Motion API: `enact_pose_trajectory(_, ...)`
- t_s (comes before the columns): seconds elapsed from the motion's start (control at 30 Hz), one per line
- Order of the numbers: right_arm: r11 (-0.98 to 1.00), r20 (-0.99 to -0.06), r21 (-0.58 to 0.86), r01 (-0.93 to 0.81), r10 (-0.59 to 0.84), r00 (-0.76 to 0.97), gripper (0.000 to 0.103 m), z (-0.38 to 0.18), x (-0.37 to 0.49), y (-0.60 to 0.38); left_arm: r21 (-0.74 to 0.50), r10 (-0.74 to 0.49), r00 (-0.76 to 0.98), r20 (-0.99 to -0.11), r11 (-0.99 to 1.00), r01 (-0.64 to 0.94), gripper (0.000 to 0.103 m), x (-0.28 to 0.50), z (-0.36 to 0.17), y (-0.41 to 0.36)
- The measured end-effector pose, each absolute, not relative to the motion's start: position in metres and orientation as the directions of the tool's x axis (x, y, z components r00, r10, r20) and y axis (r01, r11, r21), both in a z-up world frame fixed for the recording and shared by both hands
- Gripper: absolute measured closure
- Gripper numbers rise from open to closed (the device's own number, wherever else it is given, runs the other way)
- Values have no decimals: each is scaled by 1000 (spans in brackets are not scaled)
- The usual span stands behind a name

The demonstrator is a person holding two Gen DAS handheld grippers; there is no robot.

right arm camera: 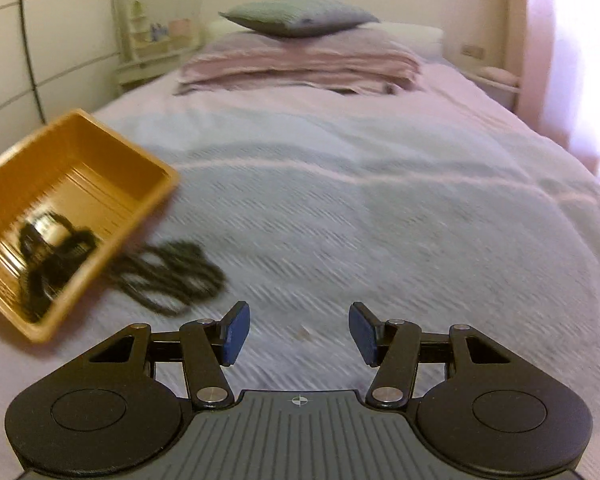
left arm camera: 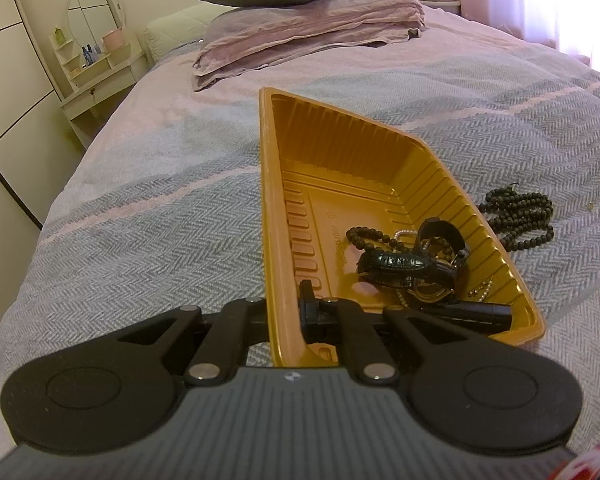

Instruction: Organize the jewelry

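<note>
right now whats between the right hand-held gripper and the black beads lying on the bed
Only bare bedspread, in the right wrist view: the right hand-held gripper is open and empty, and the bead necklace lies ahead to its left, beside the gold tray.

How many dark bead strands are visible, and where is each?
2. One bead strand lies inside the gold tray, partly under the watch; the other bead strand is coiled on the bedspread beside the tray. More may be hidden under the watch.

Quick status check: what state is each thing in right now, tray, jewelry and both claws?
Gold tray: tilted, near rim clamped by left claw.
Left claw: shut on the tray rim.
Right claw: open, empty, above the blanket.
Black watch: inside the tray, at its low end.
Bead necklace: loose on the blanket, outside the tray, against its wall.
</note>
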State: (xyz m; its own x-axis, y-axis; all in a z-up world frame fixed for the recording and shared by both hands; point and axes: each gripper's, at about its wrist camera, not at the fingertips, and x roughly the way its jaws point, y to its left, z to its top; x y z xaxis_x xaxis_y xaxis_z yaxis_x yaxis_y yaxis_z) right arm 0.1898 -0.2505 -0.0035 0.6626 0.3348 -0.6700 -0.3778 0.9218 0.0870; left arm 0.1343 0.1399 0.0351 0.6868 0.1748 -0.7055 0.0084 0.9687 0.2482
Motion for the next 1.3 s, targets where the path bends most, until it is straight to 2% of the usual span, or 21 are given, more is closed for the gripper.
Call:
enact_pose_trajectory(0.17, 910, -711, 69, -409, 332, 620, 48, -22, 175, -256, 250, 176, 686, -706, 968, 8, 96, 134, 35, 139)
enact_pose_trajectory(0.27, 898, -714, 21, -440, 322, 622, 48, -28, 170, -250, 251, 176, 686, -705, 968, 9, 96, 134, 35, 139)
enact_pose_trajectory(0.43, 897, -703, 34, -440, 335, 628, 49, -34, 178, -245, 251, 177, 686, -705, 968, 9, 96, 134, 35, 139)
enact_pose_trajectory(0.47, 899, -701, 40, -436, 336, 629, 50, -35, 181, -244, 251, 177, 686, -705, 968, 9, 96, 134, 35, 139)
enact_pose_trajectory(0.53, 900, -709, 61, -431, 343, 616, 63, -37, 190, -241, 251, 176, 686, -706, 968, 9, 96, 134, 35, 139)
enact_pose_trajectory(0.9, 921, -719, 58, -386, 307, 624, 83, -47, 221, -226, 251, 176, 686, -706, 968, 9, 96, 134, 35, 139)
enact_pose_trajectory(1.0, 918, -724, 46, -393, 302, 621, 95, -49, 223, -224, 250, 176, 686, -706, 968, 9, 96, 134, 35, 139)
enact_pose_trajectory(1.3, 894, -660, -8, -448, 332, 674, 95, -18, 202, -211, 251, 176, 685, -707, 968, 10, 96, 134, 34, 139)
